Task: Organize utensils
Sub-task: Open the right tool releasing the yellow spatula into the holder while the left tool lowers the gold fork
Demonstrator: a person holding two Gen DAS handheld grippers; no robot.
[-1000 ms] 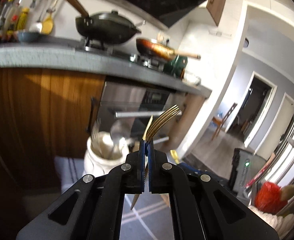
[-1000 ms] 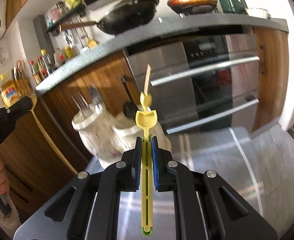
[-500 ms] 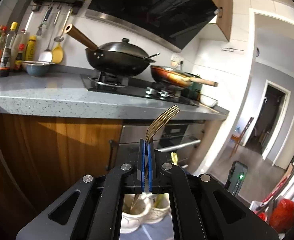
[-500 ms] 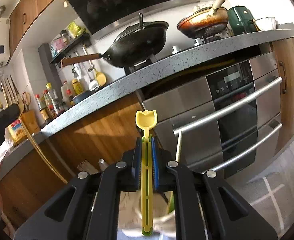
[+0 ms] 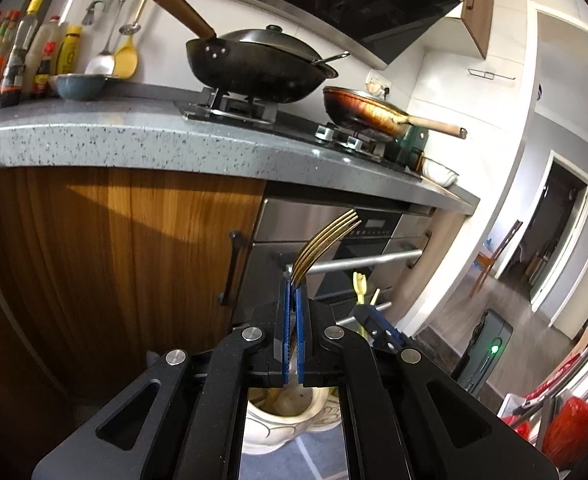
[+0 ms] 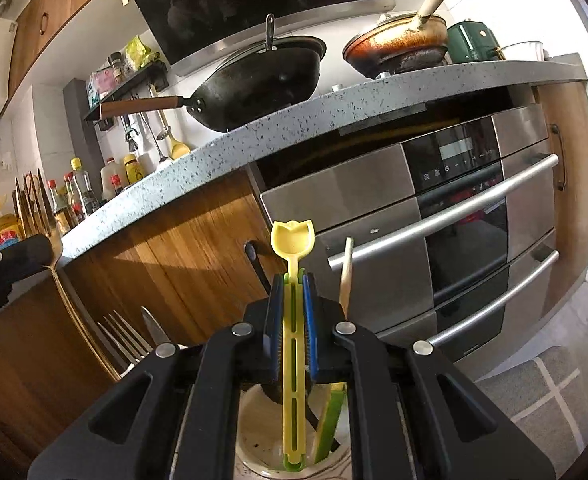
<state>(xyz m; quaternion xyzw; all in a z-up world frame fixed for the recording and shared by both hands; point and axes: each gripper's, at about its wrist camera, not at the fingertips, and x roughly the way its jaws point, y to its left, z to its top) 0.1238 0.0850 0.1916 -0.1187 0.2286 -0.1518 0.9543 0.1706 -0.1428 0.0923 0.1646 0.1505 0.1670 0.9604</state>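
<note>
Nearest to me, my left gripper has its blue fingers clenched on a gold fork, whose tines curve up and to the right. Just below that gripper sits a cream ceramic utensil holder on the floor. My right gripper has its fingers clenched on a yellow plastic spoon, bowl end up, with its slotted handle hanging over the holder's opening. Silver forks stand just left of it, and a wooden chopstick rises to its right. Behind are wooden cabinet doors and a steel oven. Farther up, the speckled grey desk carries a black wok and a frying pan.
</note>
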